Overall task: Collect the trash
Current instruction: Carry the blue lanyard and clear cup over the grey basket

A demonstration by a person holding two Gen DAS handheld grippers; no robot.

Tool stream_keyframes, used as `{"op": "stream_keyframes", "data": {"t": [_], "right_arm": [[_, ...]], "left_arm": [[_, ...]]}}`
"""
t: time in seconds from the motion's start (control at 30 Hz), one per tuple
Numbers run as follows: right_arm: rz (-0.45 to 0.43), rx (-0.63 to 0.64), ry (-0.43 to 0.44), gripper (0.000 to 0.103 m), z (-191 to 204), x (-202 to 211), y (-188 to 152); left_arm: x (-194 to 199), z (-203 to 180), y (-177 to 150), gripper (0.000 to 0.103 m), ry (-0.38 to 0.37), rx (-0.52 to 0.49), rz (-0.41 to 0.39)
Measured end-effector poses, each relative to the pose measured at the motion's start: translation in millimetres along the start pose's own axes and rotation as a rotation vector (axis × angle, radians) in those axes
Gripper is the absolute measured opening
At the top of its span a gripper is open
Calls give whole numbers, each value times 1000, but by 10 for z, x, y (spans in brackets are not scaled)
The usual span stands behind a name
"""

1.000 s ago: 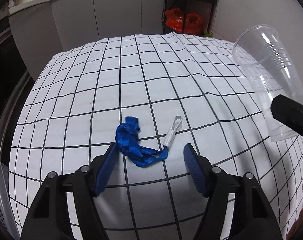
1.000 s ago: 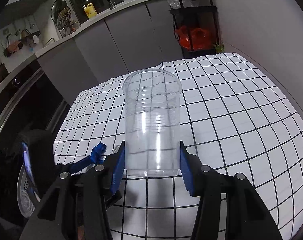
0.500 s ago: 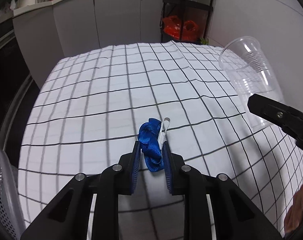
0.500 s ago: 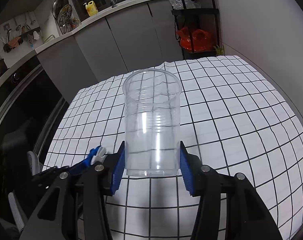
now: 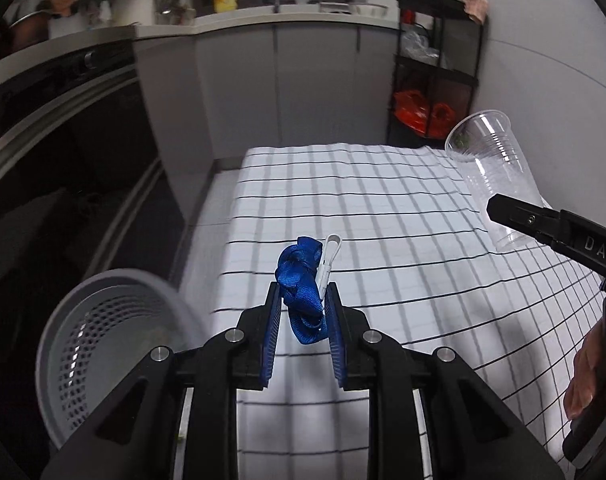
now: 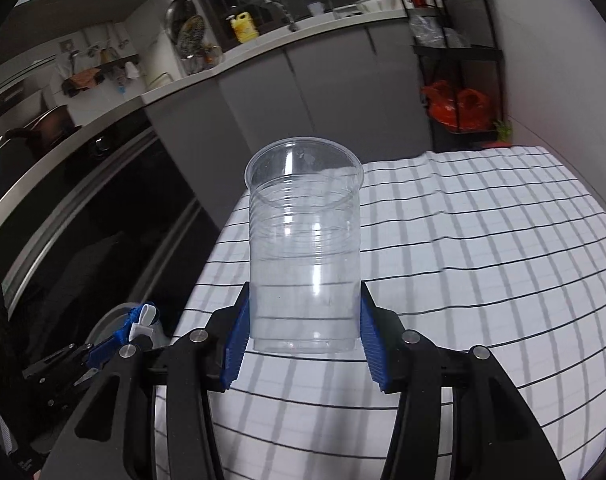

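Both hands are loaded right now. The left gripper (image 5: 303,312) has its 2 blue pads pressed together on a bunched blue strap (image 5: 299,280) with a white plastic clip (image 5: 327,268) on it, and the bundle is off the checked tablecloth (image 5: 383,220), hanging in the air near the table's left edge. Below and to the left sits a grey perforated bin (image 5: 115,344), which looks like the place for it.

That strap looks soft and floppy, next to no weight, so the pinch on the bunched middle makes sense; loose ends dangle below the pads, and I'd guess they could snag on the bin's rim. The clip is hard and small, and it seems to ride along only because it is fixed to the fabric.

Over on the right, the right gripper (image 6: 303,328) is clamped on the clear plastic cup (image 6: 305,248), pads against its lower wall close to the base, mouth pointing up and away. It is thin-walled, light and slick, so I'd say it will buckle if squeezed harder. Low on the body near the stiffer bottom is the sensible hold, and the cup looks empty.
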State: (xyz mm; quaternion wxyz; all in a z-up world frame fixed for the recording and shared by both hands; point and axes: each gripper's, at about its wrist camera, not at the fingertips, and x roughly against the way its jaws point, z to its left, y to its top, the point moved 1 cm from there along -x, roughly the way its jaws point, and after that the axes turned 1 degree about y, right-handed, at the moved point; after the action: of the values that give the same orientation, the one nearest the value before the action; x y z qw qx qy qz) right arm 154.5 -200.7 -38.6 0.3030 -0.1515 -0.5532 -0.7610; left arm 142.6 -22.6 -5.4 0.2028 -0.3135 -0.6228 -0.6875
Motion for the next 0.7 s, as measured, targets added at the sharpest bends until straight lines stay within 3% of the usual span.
{"op": "stream_keyframes", "data": {"t": [0.37,0.7], "right_arm": [[43,106,138,48,1162,-320,-227],[106,177,176,48,1658,-495,-499]], "left_arm": [[457,954,-245,22,122,102,-17],[504,1518,-536,22,196,184,21]]}}
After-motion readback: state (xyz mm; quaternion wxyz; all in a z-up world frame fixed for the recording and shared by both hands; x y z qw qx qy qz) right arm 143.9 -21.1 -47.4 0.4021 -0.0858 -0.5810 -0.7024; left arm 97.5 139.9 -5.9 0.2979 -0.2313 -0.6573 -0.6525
